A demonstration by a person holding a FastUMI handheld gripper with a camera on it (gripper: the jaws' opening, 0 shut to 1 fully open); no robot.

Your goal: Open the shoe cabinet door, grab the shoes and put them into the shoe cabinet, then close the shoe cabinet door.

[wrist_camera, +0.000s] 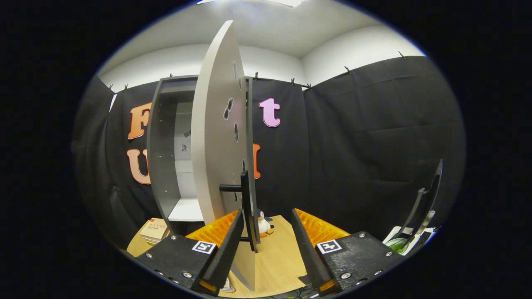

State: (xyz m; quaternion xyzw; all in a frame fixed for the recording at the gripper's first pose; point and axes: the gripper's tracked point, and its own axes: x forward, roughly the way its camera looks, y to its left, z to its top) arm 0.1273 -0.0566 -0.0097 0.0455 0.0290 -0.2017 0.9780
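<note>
From my remote seat, the shoe cabinet door [214,137] reads as smooth, matt grey board, with a dull sheen where the ceiling light catches its edge. Its handle [247,207] looks like matt black metal or plastic; I cannot tell which. The shoe cabinet [163,158] has the same matt grey panels, and the shelf [187,211] inside looks paler and smooth. My claw [266,236] stands open around the handle's bar; the fingers [226,249] carry ribbed pads, and their housings look like grainy matt plastic with bright metal screws. The surface [278,257] is light wood grain, satin. The penguin toy [263,224] beyond looks soft plush.
</note>
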